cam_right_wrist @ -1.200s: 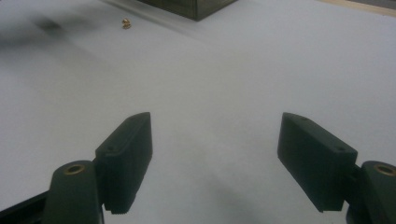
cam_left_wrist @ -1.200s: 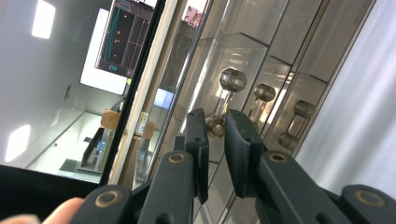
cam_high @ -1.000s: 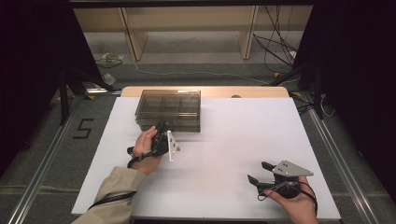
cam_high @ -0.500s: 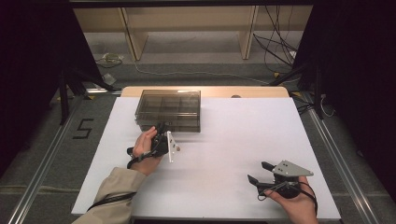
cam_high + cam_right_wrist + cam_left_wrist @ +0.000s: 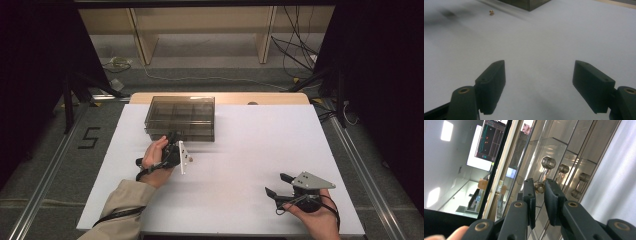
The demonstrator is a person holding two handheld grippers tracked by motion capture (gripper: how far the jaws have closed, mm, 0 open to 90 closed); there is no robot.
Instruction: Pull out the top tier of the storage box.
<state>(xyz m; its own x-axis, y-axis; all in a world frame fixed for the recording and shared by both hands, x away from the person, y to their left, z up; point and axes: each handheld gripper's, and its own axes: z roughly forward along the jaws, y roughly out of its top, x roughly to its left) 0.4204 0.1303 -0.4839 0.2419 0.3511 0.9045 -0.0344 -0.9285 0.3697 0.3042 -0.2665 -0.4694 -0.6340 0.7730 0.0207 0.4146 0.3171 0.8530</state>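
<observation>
A smoky clear plastic box with several compartments stands at the back left of the white table. My left gripper is turned on its side against the box's front wall. In the left gripper view its jaws stand nearly together on the near end of a small clear dumbbell-shaped knob on the box front. My right gripper rests low over the table at the front right, open, with nothing between its jaws.
A small brass piece lies on the table near the box corner. Beyond the table's far edge are a wooden shelf frame and loose cables on the floor. Dark curtains stand at both sides.
</observation>
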